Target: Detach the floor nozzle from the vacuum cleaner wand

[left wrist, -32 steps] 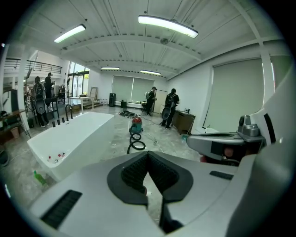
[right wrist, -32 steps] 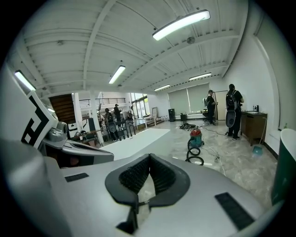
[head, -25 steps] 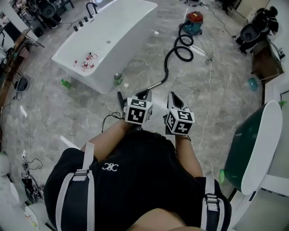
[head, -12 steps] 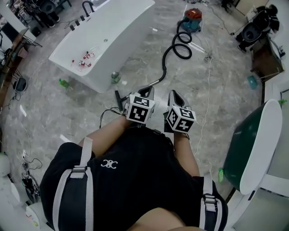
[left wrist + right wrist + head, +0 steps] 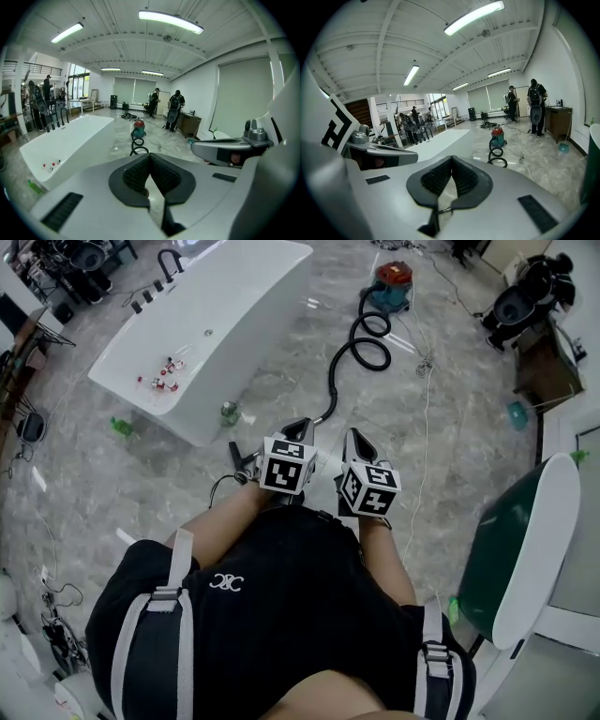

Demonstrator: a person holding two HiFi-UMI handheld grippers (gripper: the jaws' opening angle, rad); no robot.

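A red and teal vacuum canister (image 5: 395, 283) stands far off on the marble floor. Its black hose (image 5: 362, 345) coils toward me and runs into the wand (image 5: 325, 412). The wand's lower end passes behind my left gripper (image 5: 302, 430), and a dark piece that looks like the floor nozzle (image 5: 235, 454) lies just left of it. My right gripper (image 5: 358, 437) is held beside the left one. Both are shut, empty and above the floor, touching nothing. The left gripper view shows shut jaws (image 5: 150, 157), the canister (image 5: 138, 129) and the hose (image 5: 139, 150). The right gripper view shows the same: jaws (image 5: 451, 161), canister (image 5: 498, 136).
A long white bathtub (image 5: 202, 329) lies on the floor at the left, with small bottles (image 5: 122, 427) beside it. A green and white chair (image 5: 516, 549) stands at the right. A white cord (image 5: 424, 418) trails across the floor. Several people stand at the far end (image 5: 173, 110).
Both grippers have moved forward side by side, still shut. The dark nozzle piece now lies closer to the left gripper, and the tub has slid toward the upper left.
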